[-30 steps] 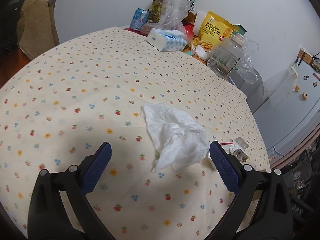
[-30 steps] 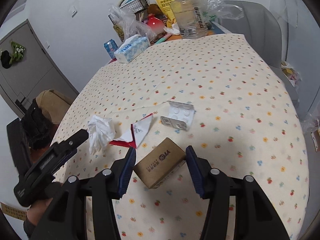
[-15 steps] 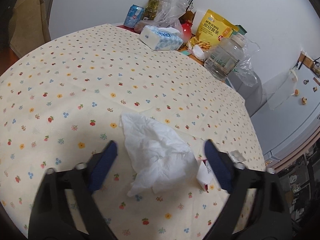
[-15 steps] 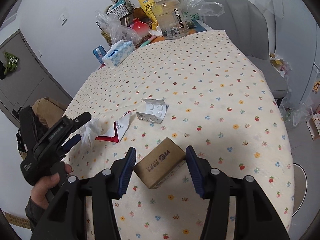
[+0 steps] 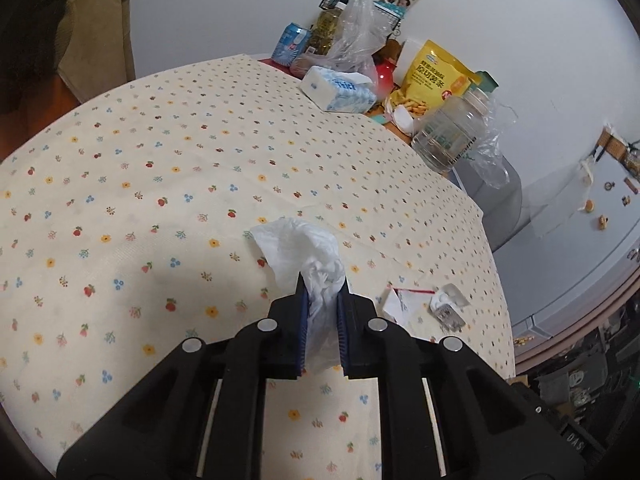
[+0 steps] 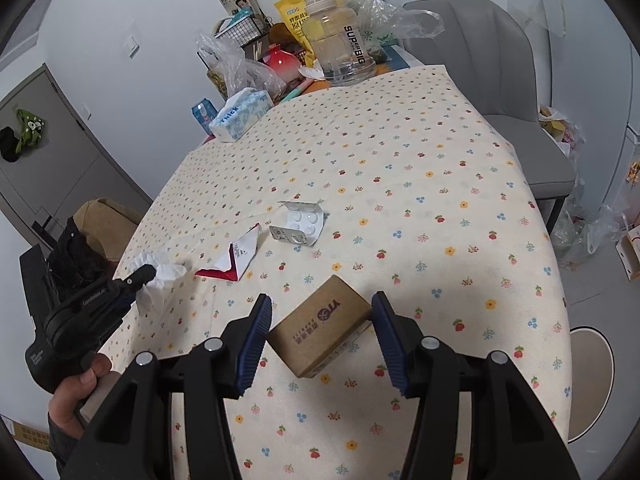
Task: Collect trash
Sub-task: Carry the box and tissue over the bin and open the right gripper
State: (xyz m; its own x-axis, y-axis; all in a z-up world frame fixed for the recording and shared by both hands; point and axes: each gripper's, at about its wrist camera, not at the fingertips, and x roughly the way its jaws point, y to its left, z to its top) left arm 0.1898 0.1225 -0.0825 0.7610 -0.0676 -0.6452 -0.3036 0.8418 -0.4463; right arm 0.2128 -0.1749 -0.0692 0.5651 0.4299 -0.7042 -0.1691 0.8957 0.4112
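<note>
My left gripper (image 5: 322,296) is shut on a crumpled white tissue (image 5: 298,250) over the flowered tablecloth; it also shows in the right wrist view (image 6: 138,280) with the tissue (image 6: 160,270). My right gripper (image 6: 322,320) is shut on a small brown cardboard box (image 6: 320,334), held by its corners above the table. On the cloth lie a red and white wrapper (image 6: 236,258) and an empty pill blister pack (image 6: 298,224). Both also show in the left wrist view, the wrapper (image 5: 402,300) and the blister pack (image 5: 448,308).
At the far end stand a blue tissue box (image 6: 240,114), a big clear water jug (image 6: 340,50), a yellow snack bag (image 5: 432,80), a can (image 5: 290,42) and plastic bags. A grey chair (image 6: 500,80) stands at the right. A brown chair (image 5: 96,36) stands at the left.
My left gripper has closed on the tissue, which now bunches up between its pads. My right gripper has drawn back and upward with the box still in it.
</note>
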